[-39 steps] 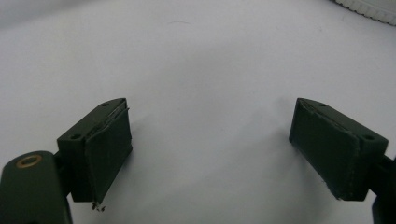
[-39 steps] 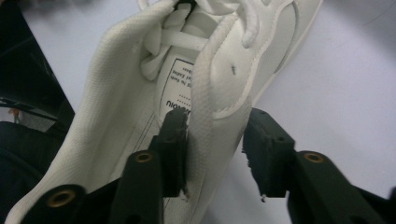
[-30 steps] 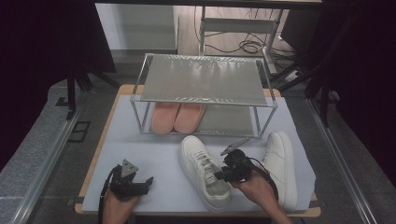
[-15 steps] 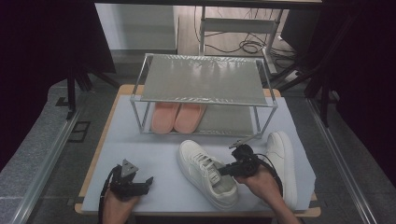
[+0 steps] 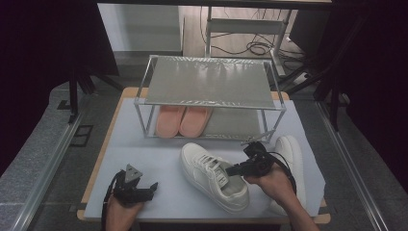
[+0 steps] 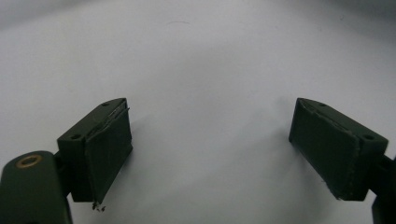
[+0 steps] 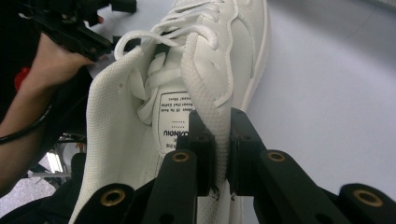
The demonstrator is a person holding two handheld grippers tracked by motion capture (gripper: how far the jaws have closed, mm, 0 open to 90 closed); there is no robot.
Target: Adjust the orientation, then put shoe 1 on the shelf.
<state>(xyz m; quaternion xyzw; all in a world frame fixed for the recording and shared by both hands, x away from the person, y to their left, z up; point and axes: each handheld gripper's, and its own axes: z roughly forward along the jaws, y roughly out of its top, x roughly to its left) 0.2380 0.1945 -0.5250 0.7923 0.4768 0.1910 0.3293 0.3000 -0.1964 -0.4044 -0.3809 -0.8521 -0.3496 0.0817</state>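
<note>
Your right tongs (image 5: 234, 169) clamp the white sneaker's (image 5: 211, 174) collar; it lies diagonally, toe toward the rack (image 5: 207, 82). Your left tongs (image 5: 153, 188) stand apart.

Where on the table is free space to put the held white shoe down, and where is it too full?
Free: the mat between the rack's left leg and the left gripper, and the rack's lower level right of the pink shoes. The rack's top is bare. Crowded: the right side, where the right gripper pinches the white shoe beside its twin.
</note>
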